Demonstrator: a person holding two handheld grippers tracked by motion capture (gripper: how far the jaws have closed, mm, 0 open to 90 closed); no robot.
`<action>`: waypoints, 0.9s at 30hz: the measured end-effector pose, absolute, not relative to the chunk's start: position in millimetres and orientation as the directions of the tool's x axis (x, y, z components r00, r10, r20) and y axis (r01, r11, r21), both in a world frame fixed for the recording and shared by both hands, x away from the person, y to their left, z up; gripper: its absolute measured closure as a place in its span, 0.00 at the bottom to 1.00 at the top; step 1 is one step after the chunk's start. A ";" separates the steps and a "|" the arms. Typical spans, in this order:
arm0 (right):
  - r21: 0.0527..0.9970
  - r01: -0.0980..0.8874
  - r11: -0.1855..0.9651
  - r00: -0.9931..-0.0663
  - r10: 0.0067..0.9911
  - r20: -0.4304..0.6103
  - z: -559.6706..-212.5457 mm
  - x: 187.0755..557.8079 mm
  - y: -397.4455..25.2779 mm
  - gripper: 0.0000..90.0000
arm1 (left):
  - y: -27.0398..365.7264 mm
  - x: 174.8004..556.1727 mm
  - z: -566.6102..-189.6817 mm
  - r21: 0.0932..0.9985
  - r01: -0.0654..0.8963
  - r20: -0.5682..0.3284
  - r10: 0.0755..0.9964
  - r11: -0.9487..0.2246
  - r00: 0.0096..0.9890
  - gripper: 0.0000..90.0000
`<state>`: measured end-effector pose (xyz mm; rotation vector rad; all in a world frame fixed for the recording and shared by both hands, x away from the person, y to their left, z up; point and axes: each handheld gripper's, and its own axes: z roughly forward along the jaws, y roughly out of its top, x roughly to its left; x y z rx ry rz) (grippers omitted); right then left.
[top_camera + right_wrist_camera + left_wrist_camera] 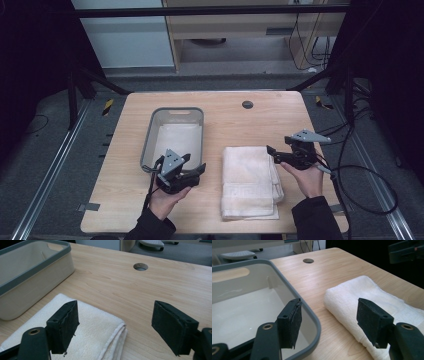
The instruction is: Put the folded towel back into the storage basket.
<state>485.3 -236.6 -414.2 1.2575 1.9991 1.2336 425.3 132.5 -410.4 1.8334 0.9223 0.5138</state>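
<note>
I see grey carpet floor (pixel 45 165) around the wooden desk (pixel 280 120), a pale cabinet (pixel 125 40) upper left, dark curtains (pixel 30 45) at both sides.

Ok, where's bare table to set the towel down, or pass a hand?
Free: the far right, between the cable hole and right gripper; also the near-left corner. Tight: the strip between bin and towel, where the left gripper sits.
</note>
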 end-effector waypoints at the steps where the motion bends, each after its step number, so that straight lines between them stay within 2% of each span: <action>1: 0.871 0.459 0.177 -0.468 0.881 0.068 -415.0 486.0 -236.0 0.24 | 130.6 425.0 -410.9 0.901 0.365 -0.052 0.778 -0.234 0.626 0.40; 9: 0.865 0.467 0.186 -0.473 0.879 0.066 -419.1 488.4 -232.3 0.22 | 110.1 420.7 -417.1 0.893 0.367 -0.053 0.749 -0.260 0.660 0.40; 13: 0.862 0.480 0.163 -0.487 0.867 0.107 -420.6 489.0 -230.0 0.22 | 101.7 418.8 -420.6 0.884 0.370 -0.046 0.734 -0.286 0.677 0.39; 22: 0.850 0.486 0.205 -0.491 0.868 0.071 -426.2 491.0 -226.1 0.22 | 85.0 412.7 -431.5 0.866 0.386 -0.050 0.713 -0.318 0.700 0.39; 27: 0.843 0.505 0.188 -0.474 0.876 0.089 -434.8 493.3 -227.1 0.24 | 77.7 411.0 -442.8 0.844 0.407 -0.046 0.709 -0.349 0.704 0.38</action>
